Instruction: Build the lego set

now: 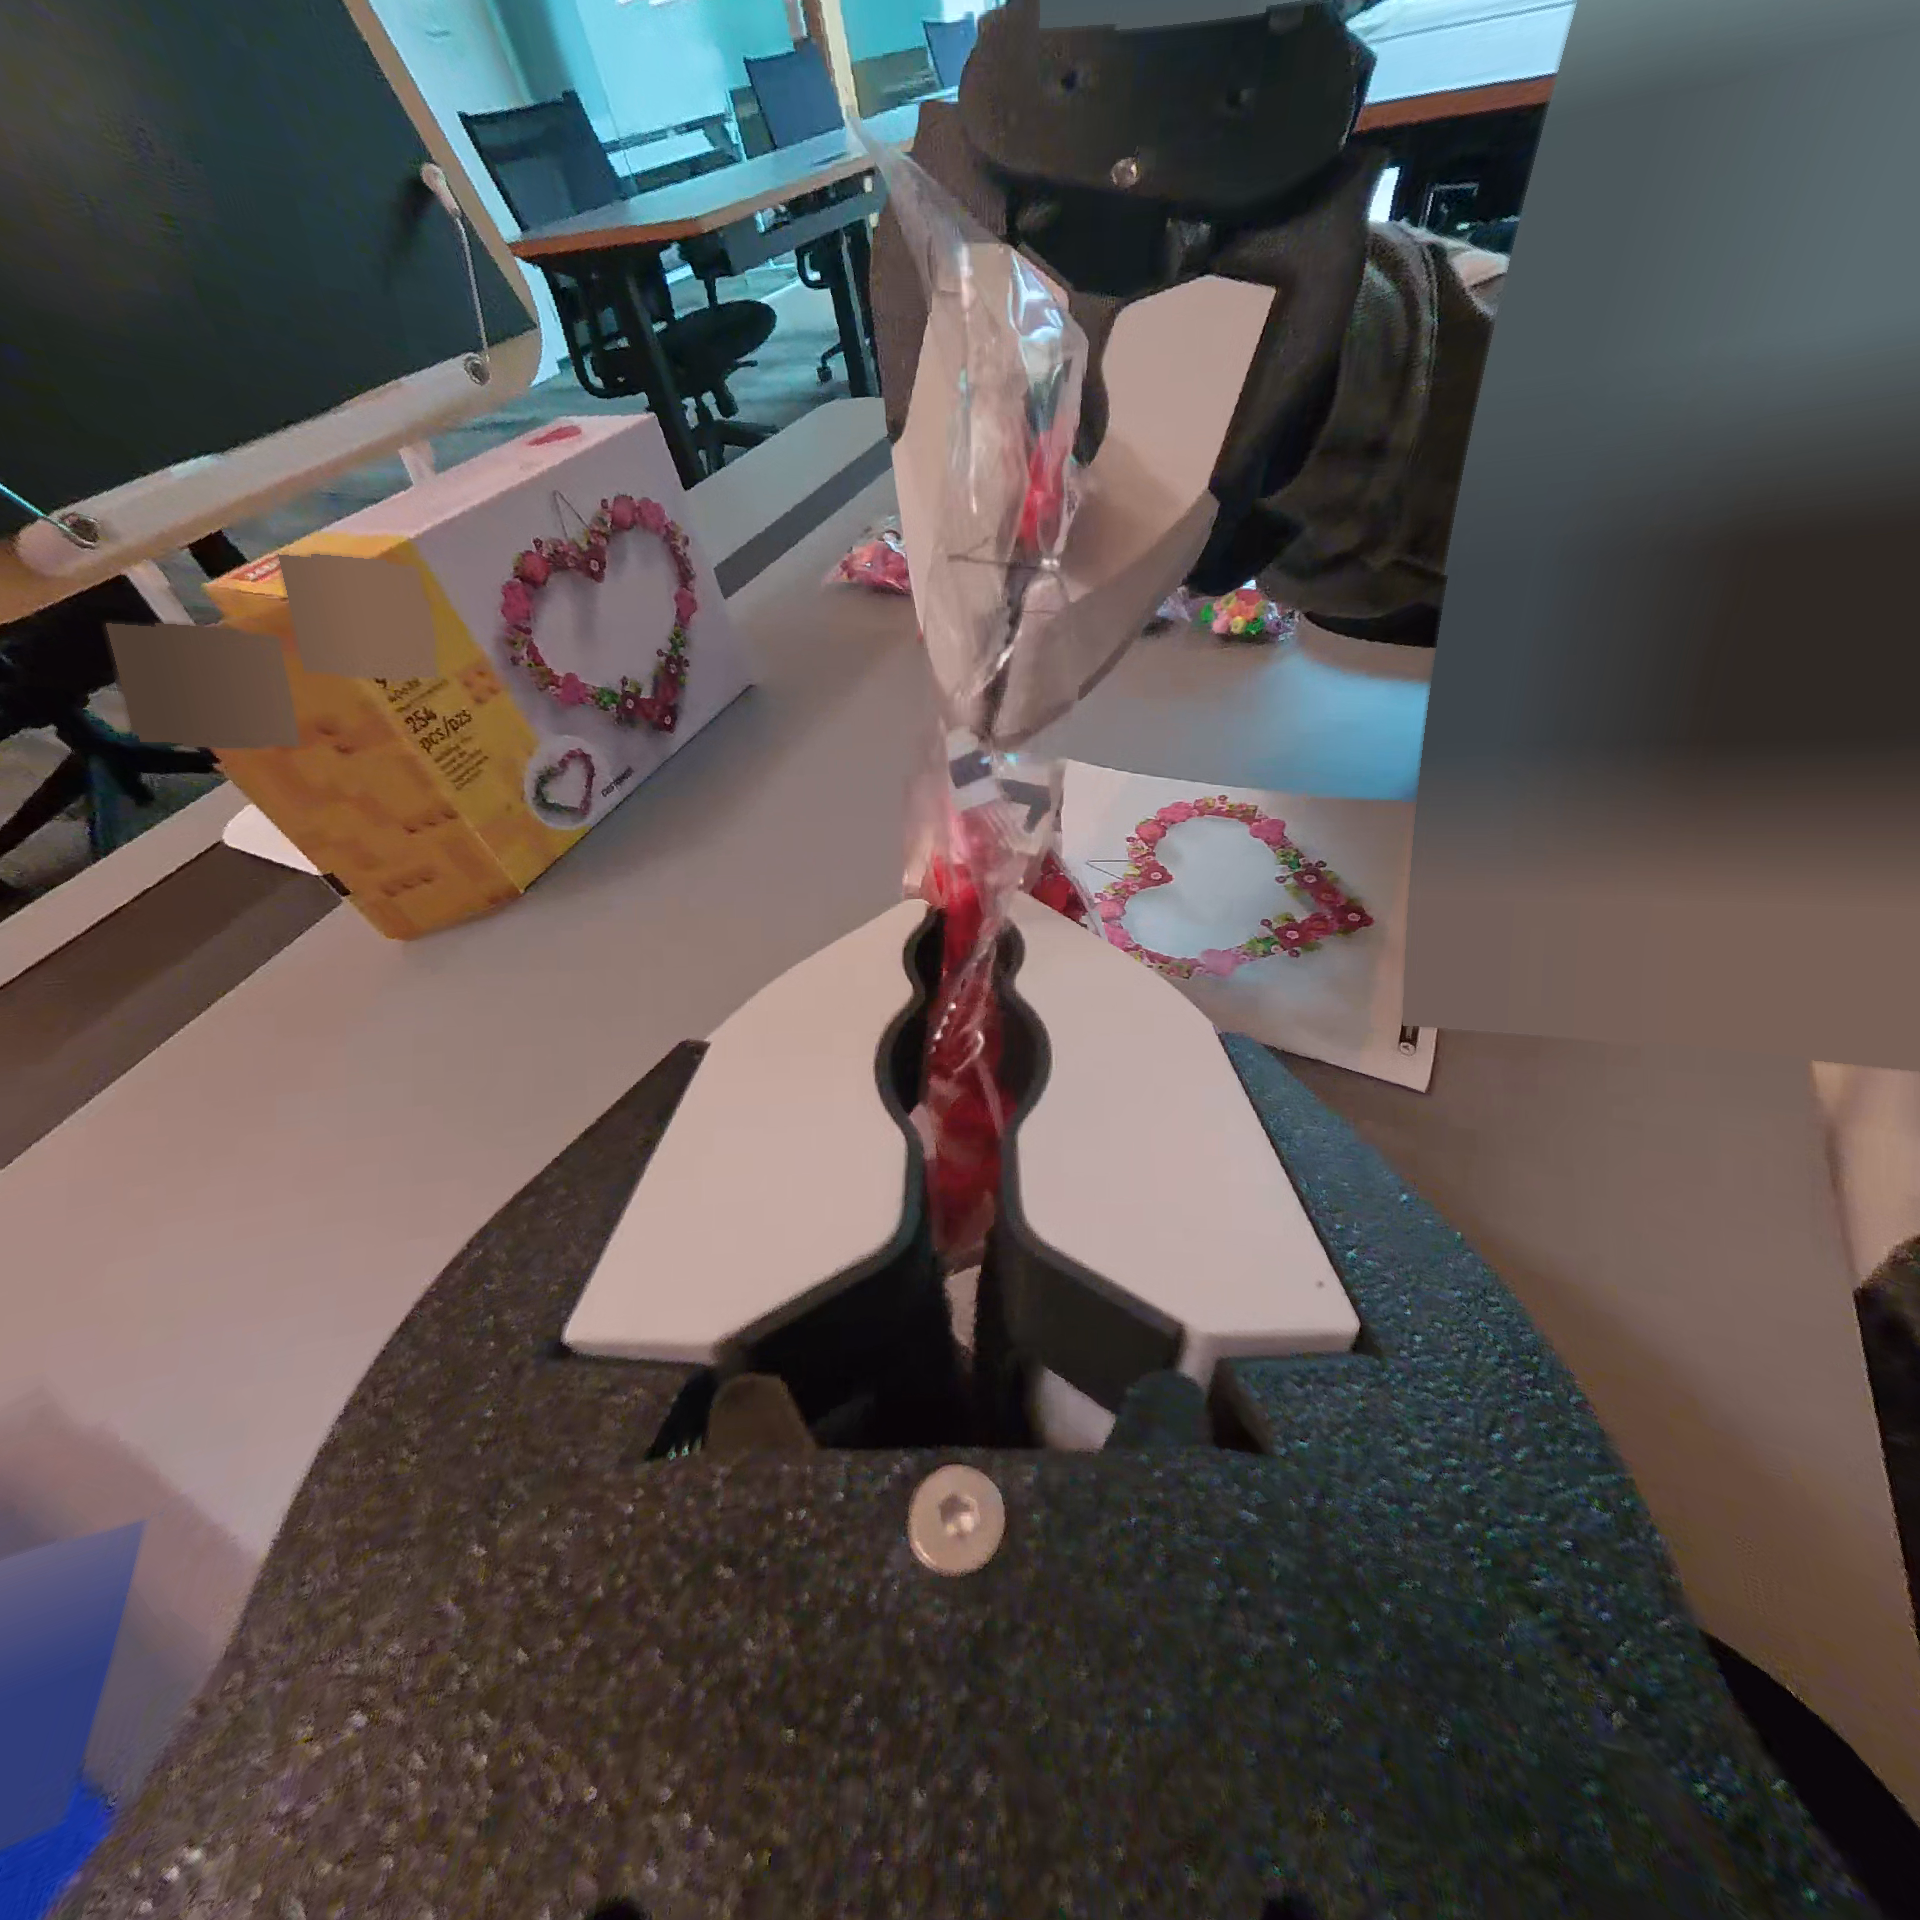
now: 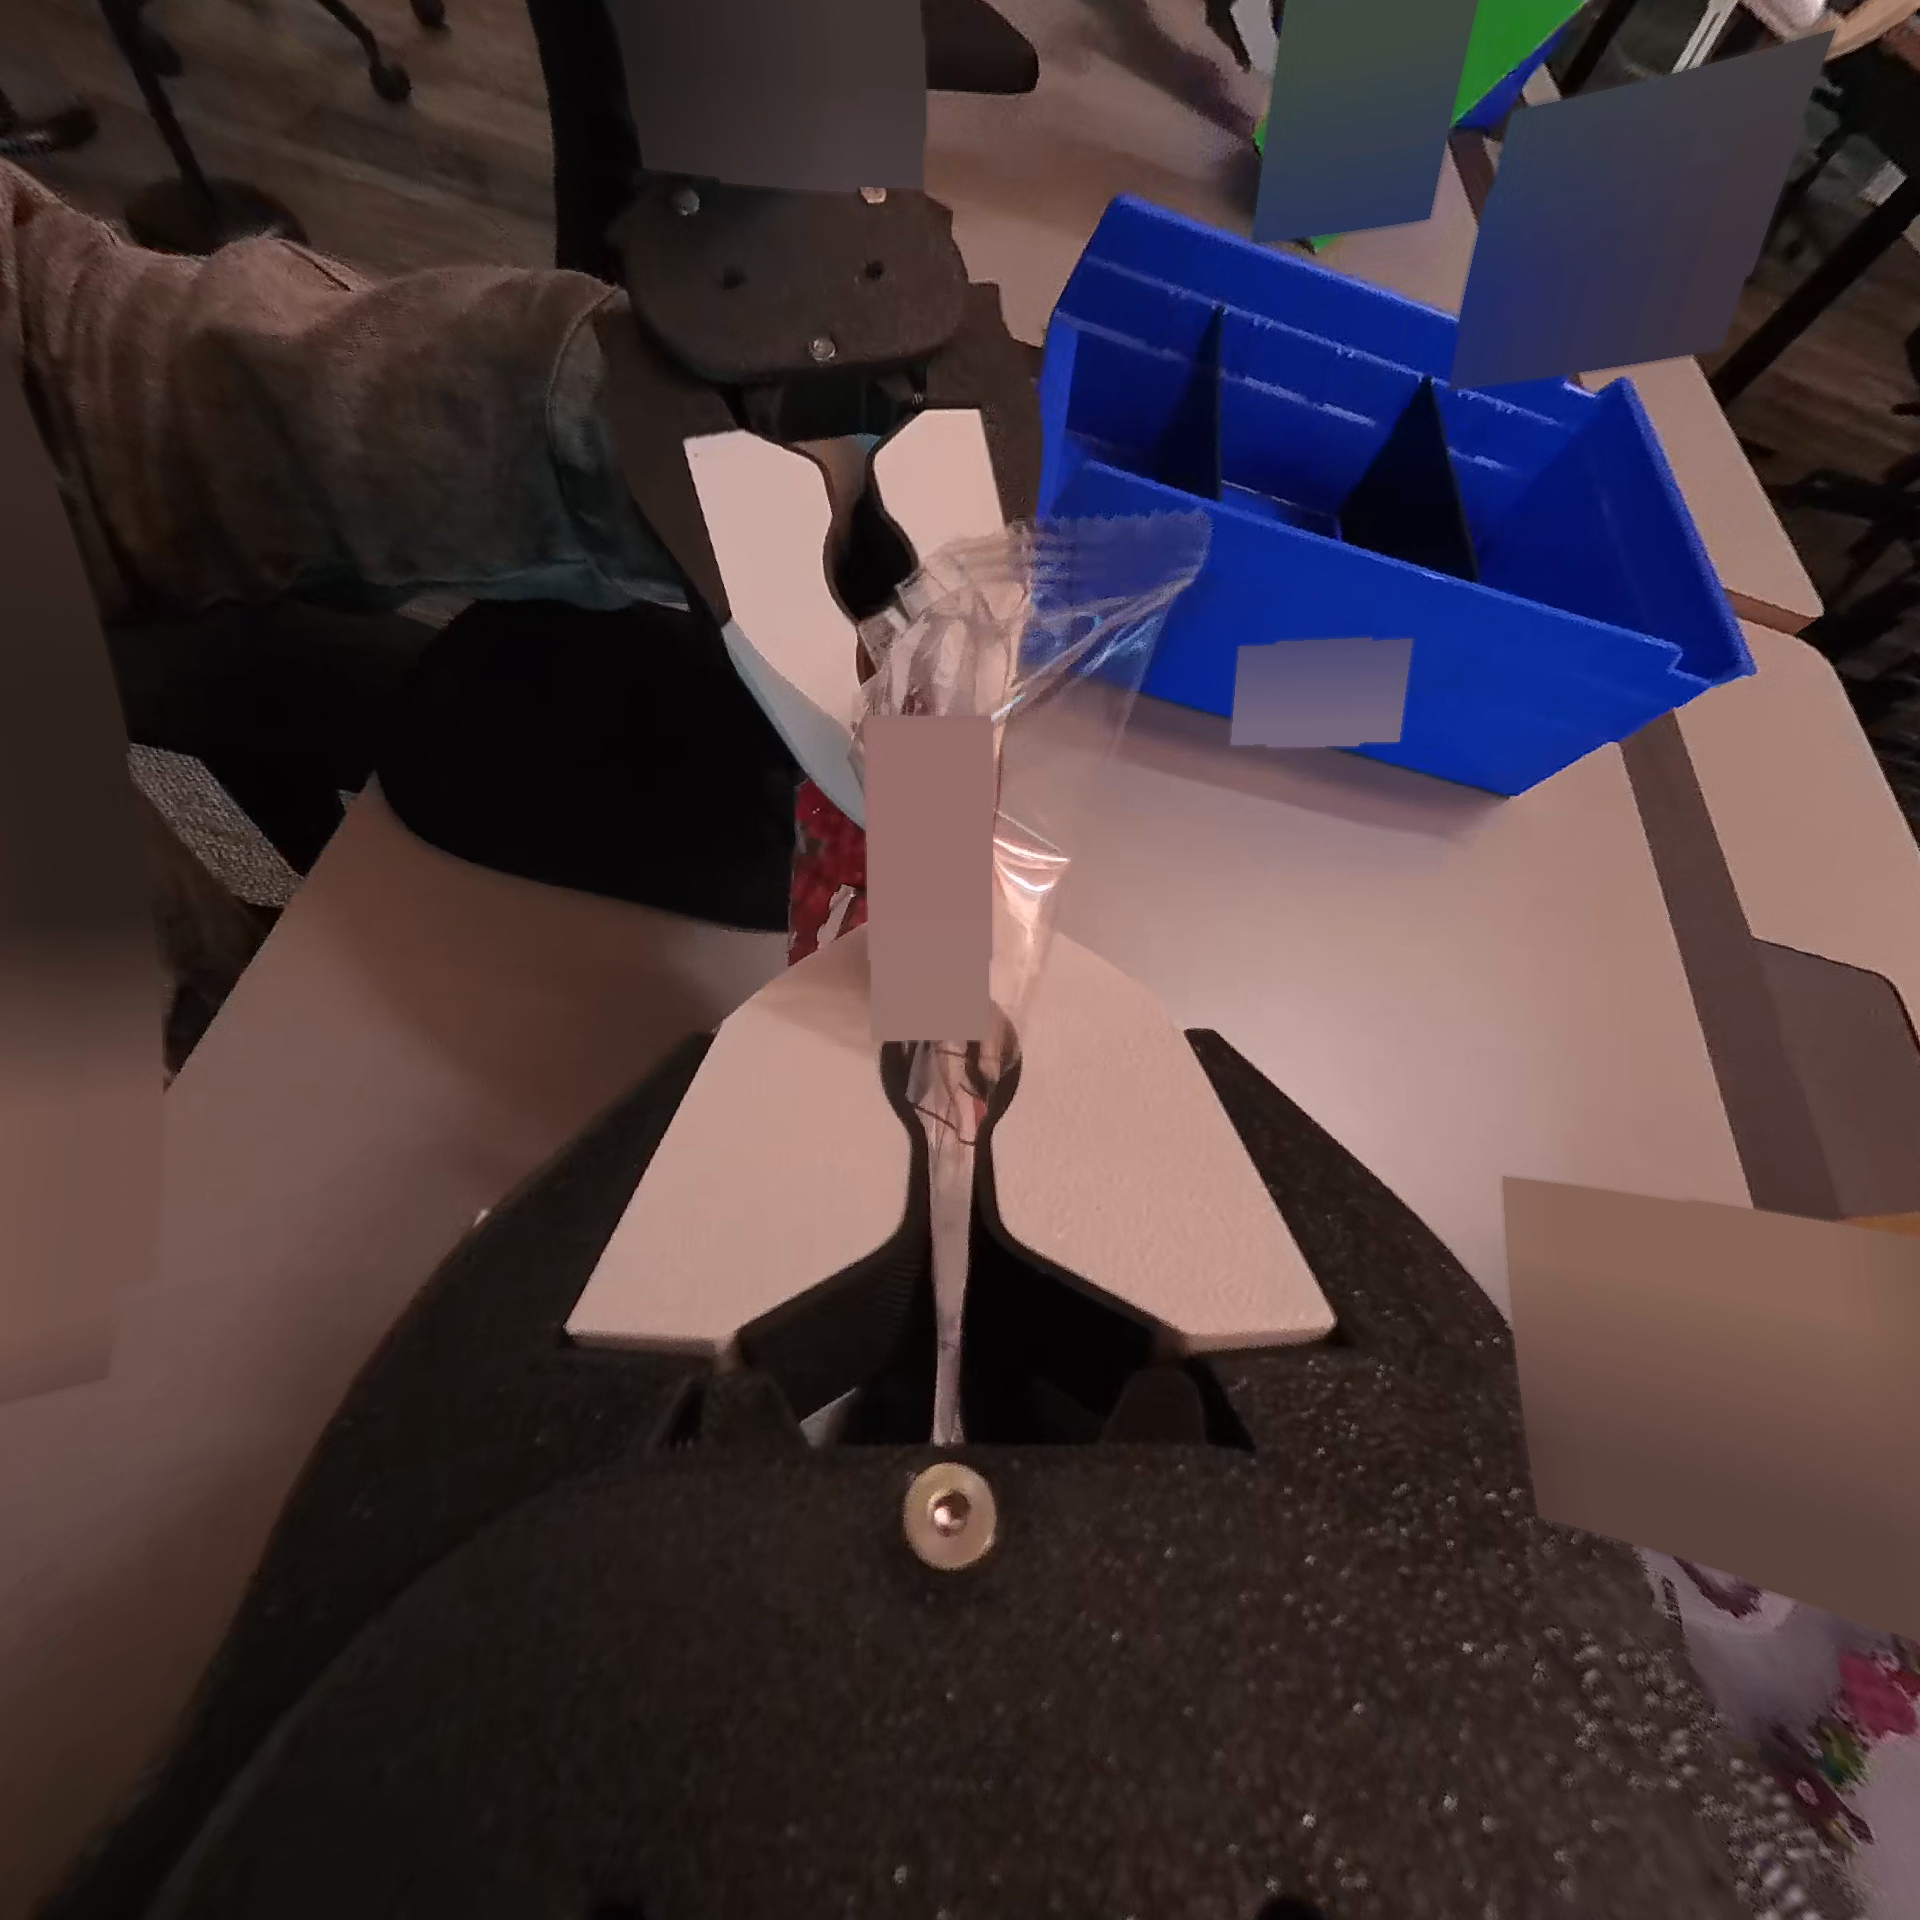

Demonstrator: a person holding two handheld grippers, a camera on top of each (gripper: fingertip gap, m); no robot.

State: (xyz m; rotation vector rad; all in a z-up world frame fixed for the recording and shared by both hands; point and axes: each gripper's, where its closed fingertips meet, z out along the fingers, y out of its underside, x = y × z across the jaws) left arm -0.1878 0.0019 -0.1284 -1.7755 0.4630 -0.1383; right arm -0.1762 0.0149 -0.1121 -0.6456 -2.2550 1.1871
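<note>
Left wrist view: the left gripper (image 1: 961, 935) has its smooth white fingers (image 1: 790, 1143) pinched on the red-brick end of a crinkly clear bag (image 1: 987, 499), stretched taut above the grey table (image 1: 416, 1091) to the right gripper (image 1: 1023, 717) gripping its other end; a cardboard box (image 1: 468, 707) sits left and a booklet (image 1: 1226, 914) right, bare tabletop between. Right wrist view: the right gripper (image 2: 951, 1039) is clamped on empty film, the left gripper (image 2: 883, 613) opposite, a blue divided plastic bin (image 2: 1351, 644) just right near the table's edge.
</note>
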